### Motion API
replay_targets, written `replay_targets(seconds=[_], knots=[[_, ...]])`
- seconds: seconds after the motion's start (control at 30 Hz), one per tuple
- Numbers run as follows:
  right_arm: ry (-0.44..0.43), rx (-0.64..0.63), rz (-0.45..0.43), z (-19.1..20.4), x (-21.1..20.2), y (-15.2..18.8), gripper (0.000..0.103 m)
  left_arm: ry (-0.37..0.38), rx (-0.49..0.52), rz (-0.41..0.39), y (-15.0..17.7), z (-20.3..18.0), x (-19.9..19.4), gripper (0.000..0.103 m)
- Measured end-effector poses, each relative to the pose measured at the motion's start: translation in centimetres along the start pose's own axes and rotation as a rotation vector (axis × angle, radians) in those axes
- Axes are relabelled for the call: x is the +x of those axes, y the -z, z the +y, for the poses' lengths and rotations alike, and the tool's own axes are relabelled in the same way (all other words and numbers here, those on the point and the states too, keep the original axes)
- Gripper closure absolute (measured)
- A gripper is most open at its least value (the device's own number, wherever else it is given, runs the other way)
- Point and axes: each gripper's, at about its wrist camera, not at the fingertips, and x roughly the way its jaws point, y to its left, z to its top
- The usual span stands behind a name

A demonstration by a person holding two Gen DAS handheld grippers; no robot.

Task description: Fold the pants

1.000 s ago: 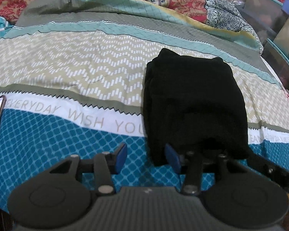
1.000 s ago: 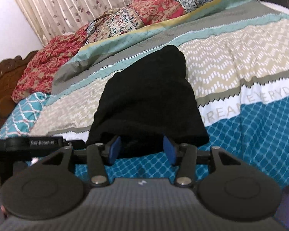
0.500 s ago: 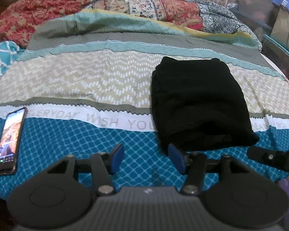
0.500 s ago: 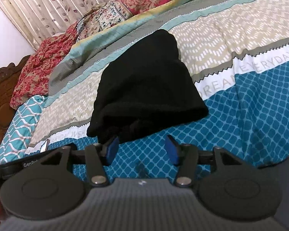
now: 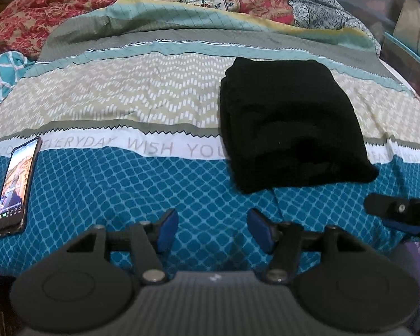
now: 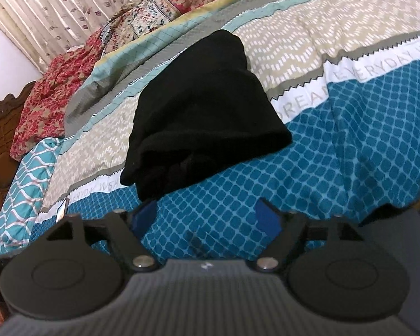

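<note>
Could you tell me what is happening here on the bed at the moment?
A person with a gripper in each hand is folding pants. The black pants lie as a folded bundle on the patterned bedspread. Neither gripper holds them: the left gripper and the right gripper hover short of the bundle's near edge, jaws opening with nothing between them. A phone lies off to the left.

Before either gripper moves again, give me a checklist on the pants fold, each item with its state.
1. Black pants folded into a compact stack: ok.
2. Stack lies fully on the bedspread: ok.
3. Left gripper clear of cloth, jaws opening, nothing between them: ok.
4. Right gripper clear of cloth, jaws opening, nothing between them: ok.
5. Phone lies apart from the stack: ok.
6. Near edge of stack neat: not ok, bunched in the right wrist view.
</note>
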Motion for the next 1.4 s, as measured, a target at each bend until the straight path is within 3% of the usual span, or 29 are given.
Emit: replay_targets(seconds=[0.2,0.3,0.33,0.5,0.57,0.83,0.97,1.23,1.4], knots=[[0.006,-0.056,-0.013,1.1,-0.2,0.0,0.013,-0.006,0.017,0.022,0.3,-0.3,0.4,0.045],[0.02,-0.085,-0.023,1.5,-0.1,0.0,0.013,-0.003,0.023,0.018,0.5,-0.3,0.4,0.031],[0.024,-0.09,-0.021,1.6,-0.1,0.1,0.013,-0.004,0.025,0.012,0.5,-0.3,0.3,0.019],[0.049,-0.083,-0.003,1.6,0.3,0.1,0.013,-0.016,0.069,-0.045,0.8,-1.1,-0.6,0.014],[0.062,-0.081,-0.027,1.7,-0.1,0.1,0.013,-0.007,0.083,-0.064,0.9,-1.4,-0.9,0.005],[0.131,-0.106,-0.115,2.0,-1.7,-0.1,0.011,0.047,0.094,-0.122,2.0,-2.2,-2.7,0.0],[0.128,-0.091,-0.086,1.8,-1.2,0.0,0.011,0.066,0.075,-0.191,2.3,-1.8,-4.0,0.0],[0.106,-0.104,-0.032,2.3,-0.2,0.3,0.011,0.035,-0.044,-0.201,2.2,0.5,-4.1,0.0],[0.095,-0.09,-0.011,2.3,0.0,0.5,0.011,0.04,0.0,-0.164,2.0,0.0,-3.6,0.0]])
